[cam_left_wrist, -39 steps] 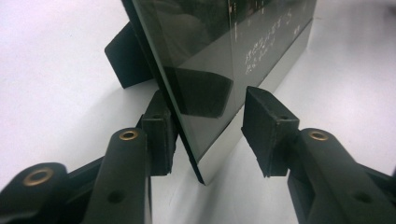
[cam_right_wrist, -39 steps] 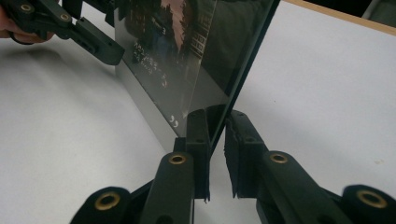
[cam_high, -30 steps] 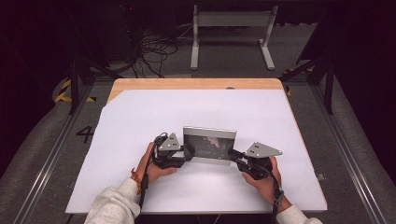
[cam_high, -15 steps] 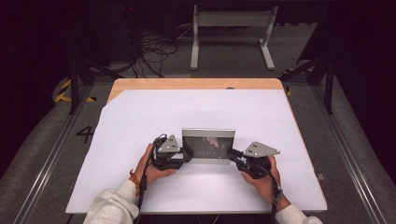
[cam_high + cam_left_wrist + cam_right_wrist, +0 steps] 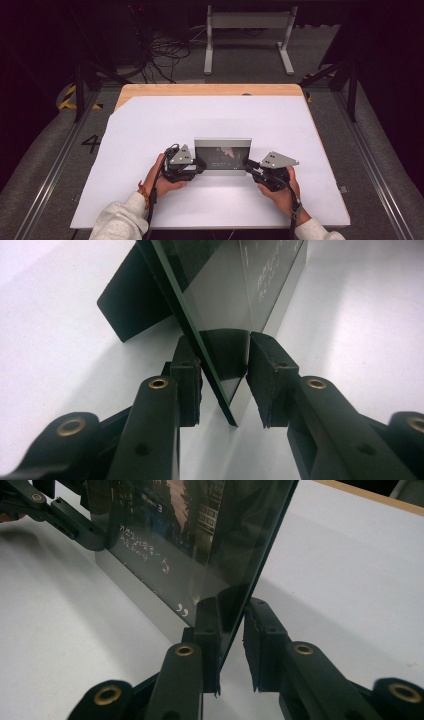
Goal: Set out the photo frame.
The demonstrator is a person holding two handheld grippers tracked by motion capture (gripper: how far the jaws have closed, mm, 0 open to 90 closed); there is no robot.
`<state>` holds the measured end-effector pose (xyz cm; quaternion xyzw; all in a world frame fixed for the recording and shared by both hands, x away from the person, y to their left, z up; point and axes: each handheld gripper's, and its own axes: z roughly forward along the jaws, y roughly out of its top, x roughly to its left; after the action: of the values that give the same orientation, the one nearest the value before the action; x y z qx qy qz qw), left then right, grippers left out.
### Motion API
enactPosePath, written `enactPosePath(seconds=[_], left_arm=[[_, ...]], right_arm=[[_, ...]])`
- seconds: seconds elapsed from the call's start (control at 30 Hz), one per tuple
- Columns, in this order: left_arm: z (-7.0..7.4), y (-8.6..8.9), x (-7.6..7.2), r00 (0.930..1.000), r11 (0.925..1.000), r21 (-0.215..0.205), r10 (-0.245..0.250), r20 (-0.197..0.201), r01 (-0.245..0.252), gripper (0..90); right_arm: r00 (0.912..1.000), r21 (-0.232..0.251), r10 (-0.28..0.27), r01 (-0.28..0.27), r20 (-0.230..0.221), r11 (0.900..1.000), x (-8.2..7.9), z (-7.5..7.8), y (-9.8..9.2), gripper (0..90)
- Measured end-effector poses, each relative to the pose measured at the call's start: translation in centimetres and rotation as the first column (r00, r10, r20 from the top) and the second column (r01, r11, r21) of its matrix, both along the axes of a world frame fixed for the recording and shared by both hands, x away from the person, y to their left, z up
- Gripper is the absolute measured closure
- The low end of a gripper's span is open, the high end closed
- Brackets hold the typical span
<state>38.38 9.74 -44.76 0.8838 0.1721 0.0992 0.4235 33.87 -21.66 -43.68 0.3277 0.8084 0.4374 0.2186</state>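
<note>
Field notes, mid-handling.

Object: a flat, dark, glossy glass-fronted photo frame with a silver lower border and a black easel back (image 5: pixel 223 155). It stands upright, near the middle of the white-covered surface (image 5: pixel 150 125), somewhat toward the person's edge. Printed picture and pale lettering show on the front.

Left tool (image 5: pixel 199 164): at the frame's left end. In the left gripper view the frame's edge (image 5: pixel 210 350) runs between the jaws. One pad (image 5: pixel 186 385) sits against or just beside the pane; the other (image 5: pixel 265 385) stands a little off it. The jaws have just been closing, with the frame between them, but a full clamp is not evident yet.

Right tool (image 5: pixel 251 165): at the frame's right end. In the right gripper view the pane's edge (image 5: pixel 235 615) sits between the jaws. One pad (image 5: pixel 207 630) lies against the glass; a narrow gap remains at the other (image 5: pixel 260 640). Narrowly set, not visibly pinching.

Black easel back (image 5: pixel 132 300): seen behind the pane, splayed out to the surface.

Progress, as judged: both tools are placed on opposite ends of the frame, so the approach is done. The frame rests on the surface, not lifted. Left to do: finish both grips, then lift or reposition the frame as a two-handed carry. Destination unclear from here.

Risk: slick glass, thin edge; an uneven squeeze could tip it.
</note>
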Motion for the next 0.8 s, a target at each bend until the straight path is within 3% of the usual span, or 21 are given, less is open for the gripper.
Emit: enactPosePath(seconds=[0.4,0.8], left_arm=[[0.33,0.31,-0.3,0.9995,0.9996,0.021,0.017,0.028,-0.018,67.3],[0.25,0.42,-0.2,0.9994,0.9994,0.027,0.022,0.028,-0.023,65.9]], right_arm=[[1.0,-0.014,0.003,-0.003,-0.002,1.0,-0.03,0.13,-0.08,78.3],[1.0,-0.022,0.002,-0.002,0.0,1.0,-0.17,0.13,0.06,78.3]])
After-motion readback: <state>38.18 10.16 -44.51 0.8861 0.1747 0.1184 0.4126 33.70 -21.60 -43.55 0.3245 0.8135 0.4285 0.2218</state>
